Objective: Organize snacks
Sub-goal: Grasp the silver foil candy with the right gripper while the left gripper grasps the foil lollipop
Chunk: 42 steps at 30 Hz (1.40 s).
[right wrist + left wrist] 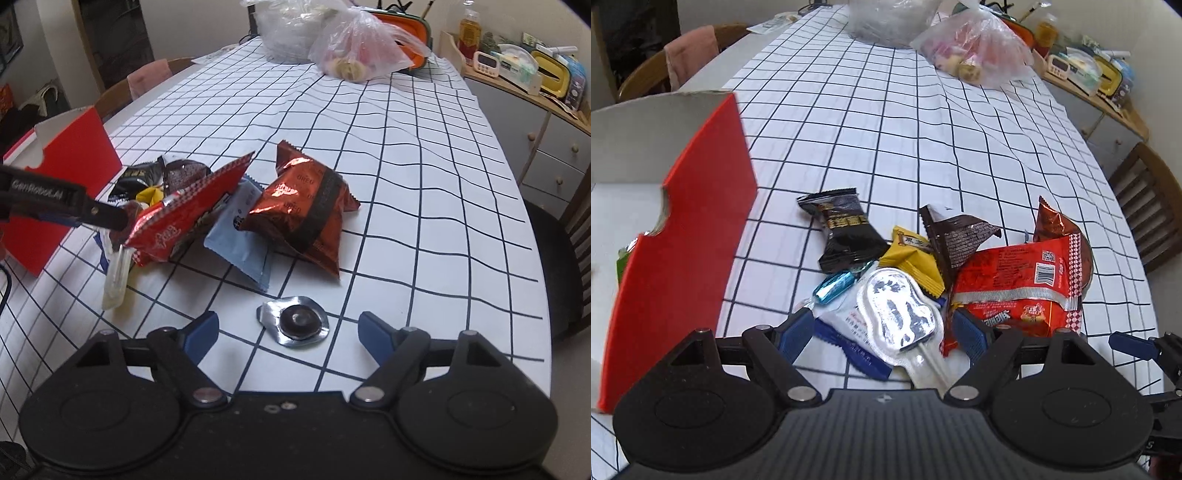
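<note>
A pile of snacks lies on the checked tablecloth. In the left wrist view my left gripper (882, 332) is open, its blue fingers either side of a silver foil lollipop pack (897, 306) that lies on a white and blue packet (849, 332). Beyond are a blue foil candy (833, 288), a black packet (846, 232), a yellow packet (916, 258), a brown wrapper (960, 232) and a red snack bag (1019, 284). A red box (683, 236) stands open at the left. My right gripper (286, 332) is open over a round foil chocolate (297, 325). A copper Oreo bag (306, 206) lies beyond it.
Plastic bags (354, 44) sit at the far end of the table. A side cabinet (535, 122) with clutter stands at the right. Chairs (1148, 206) stand at both sides. The left gripper's arm (62, 203) reaches into the right wrist view.
</note>
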Each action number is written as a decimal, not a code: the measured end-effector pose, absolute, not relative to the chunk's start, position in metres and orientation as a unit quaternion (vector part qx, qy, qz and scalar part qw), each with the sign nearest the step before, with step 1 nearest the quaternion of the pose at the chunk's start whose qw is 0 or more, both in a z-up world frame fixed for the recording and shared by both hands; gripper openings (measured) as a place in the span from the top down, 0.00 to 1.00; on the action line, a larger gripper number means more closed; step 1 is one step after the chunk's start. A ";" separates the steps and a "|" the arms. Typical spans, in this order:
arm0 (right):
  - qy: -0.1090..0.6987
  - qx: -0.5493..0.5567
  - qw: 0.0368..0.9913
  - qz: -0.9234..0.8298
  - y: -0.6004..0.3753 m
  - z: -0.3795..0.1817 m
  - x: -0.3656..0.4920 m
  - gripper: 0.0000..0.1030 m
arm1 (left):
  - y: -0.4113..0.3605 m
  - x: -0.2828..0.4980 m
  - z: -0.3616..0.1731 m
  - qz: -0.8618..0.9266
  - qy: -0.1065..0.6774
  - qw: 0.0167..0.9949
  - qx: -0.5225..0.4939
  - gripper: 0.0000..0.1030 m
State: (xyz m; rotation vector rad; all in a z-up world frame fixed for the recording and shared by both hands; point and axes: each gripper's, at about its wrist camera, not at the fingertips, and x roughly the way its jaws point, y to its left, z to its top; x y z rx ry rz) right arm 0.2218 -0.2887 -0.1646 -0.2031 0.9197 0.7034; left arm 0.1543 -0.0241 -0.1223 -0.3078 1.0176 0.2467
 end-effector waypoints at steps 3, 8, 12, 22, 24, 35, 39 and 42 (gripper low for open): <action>0.434 -0.104 0.829 0.338 -0.286 -0.168 0.224 0.25 | -0.031 0.162 -0.127 0.121 0.490 0.853 -0.135 0.20; 0.431 -0.118 0.827 0.341 -0.282 -0.173 0.226 0.32 | -0.036 0.170 -0.130 0.128 0.491 0.852 -0.128 0.21; 0.428 -0.130 0.826 0.343 -0.279 -0.176 0.225 0.39 | -0.036 0.174 -0.134 0.134 0.493 0.850 -0.125 0.22; 0.413 -0.134 0.835 0.338 -0.280 -0.177 0.225 0.57 | -0.039 0.175 -0.135 0.138 0.498 0.848 -0.115 0.48; 0.412 -0.129 0.837 0.338 -0.282 -0.177 0.225 0.60 | -0.039 0.174 -0.135 0.137 0.497 0.849 -0.118 0.50; 0.411 -0.108 0.844 0.327 -0.286 -0.170 0.221 0.81 | -0.034 0.169 -0.131 0.130 0.490 0.853 -0.126 0.61; 0.413 -0.087 0.847 0.322 -0.292 -0.162 0.217 0.87 | -0.032 0.165 -0.130 0.128 0.491 0.852 -0.131 0.61; 0.413 -0.074 0.849 0.322 -0.296 -0.157 0.212 0.96 | -0.030 0.159 -0.128 0.125 0.491 0.851 -0.137 0.61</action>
